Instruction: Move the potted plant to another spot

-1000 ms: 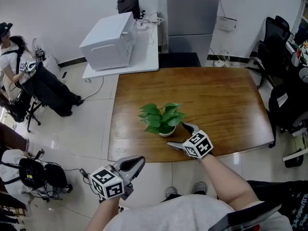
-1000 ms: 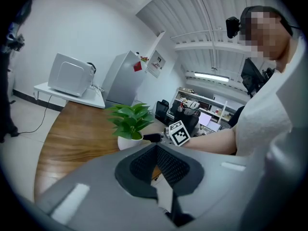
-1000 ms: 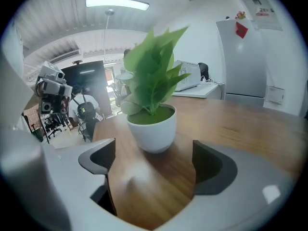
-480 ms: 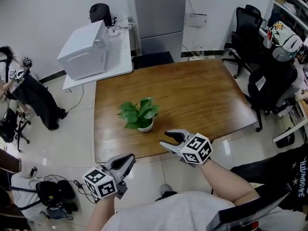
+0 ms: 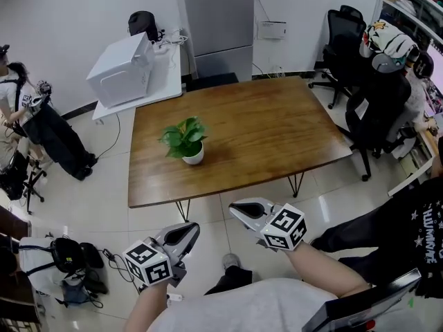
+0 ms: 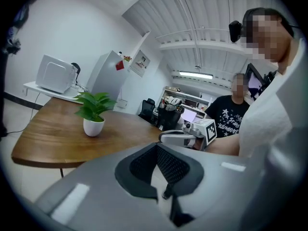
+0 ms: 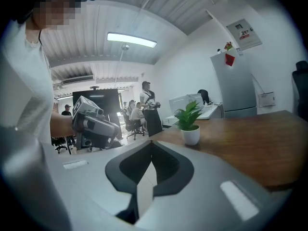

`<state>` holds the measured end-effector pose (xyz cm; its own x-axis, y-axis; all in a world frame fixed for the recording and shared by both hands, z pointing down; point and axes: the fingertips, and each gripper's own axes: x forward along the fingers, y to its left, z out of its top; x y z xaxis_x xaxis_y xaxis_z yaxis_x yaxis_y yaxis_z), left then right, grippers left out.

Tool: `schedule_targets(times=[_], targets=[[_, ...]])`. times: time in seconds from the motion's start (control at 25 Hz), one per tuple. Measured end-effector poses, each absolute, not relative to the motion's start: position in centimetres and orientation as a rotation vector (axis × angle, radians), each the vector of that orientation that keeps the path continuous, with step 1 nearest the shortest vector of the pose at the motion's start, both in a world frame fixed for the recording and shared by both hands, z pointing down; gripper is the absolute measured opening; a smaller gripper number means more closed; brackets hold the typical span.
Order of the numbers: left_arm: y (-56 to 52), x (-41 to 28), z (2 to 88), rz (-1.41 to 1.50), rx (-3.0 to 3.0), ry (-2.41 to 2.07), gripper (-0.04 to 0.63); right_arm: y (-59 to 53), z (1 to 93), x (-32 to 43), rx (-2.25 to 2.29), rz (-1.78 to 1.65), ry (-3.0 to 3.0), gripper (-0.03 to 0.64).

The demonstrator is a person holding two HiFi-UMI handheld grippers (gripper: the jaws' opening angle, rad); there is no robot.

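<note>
The potted plant (image 5: 184, 141), green leaves in a small white pot, stands alone on the brown wooden table (image 5: 277, 126), left of its middle. Both grippers hang over the floor in front of the table's near edge, well apart from the plant. My left gripper (image 5: 190, 227) is shut and holds nothing. My right gripper (image 5: 236, 207) is also shut with nothing between its jaws. The plant (image 6: 94, 110) shows far off to the left in the left gripper view, with the right gripper (image 6: 182, 138) beside it. In the right gripper view the plant (image 7: 189, 121) stands ahead on the table.
A white box-like appliance (image 5: 123, 62) sits on a white side table at the back left, next to a grey cabinet (image 5: 216, 19). Black office chairs (image 5: 367, 88) stand at the right. A person (image 5: 31, 120) sits at the left; bags (image 5: 66, 261) lie on the floor.
Both grippers have drawn back from the table's edge to over the floor. The right gripper, open beside the pot before, has shut empty. The plant stays on the table.
</note>
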<state>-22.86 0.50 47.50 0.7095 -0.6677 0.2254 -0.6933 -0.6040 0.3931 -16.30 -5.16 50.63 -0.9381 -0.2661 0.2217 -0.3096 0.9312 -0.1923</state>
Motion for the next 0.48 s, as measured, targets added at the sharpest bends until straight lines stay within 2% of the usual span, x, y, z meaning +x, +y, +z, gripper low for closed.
schedule_targets(times=[0.24, 0.48], targets=[[10.6, -16.9, 46.1, 0.088, 2.474, -1.024, -0.012, 6.7, 49.8, -11.4, 0.371, 0.408, -2.91, 0.006], [16.9, -14.1, 44.0, 0.093, 2.467, -1.043, -0.013, 14.4, 47.6, -9.1, 0.283, 0.486, -2.936, 0.005]])
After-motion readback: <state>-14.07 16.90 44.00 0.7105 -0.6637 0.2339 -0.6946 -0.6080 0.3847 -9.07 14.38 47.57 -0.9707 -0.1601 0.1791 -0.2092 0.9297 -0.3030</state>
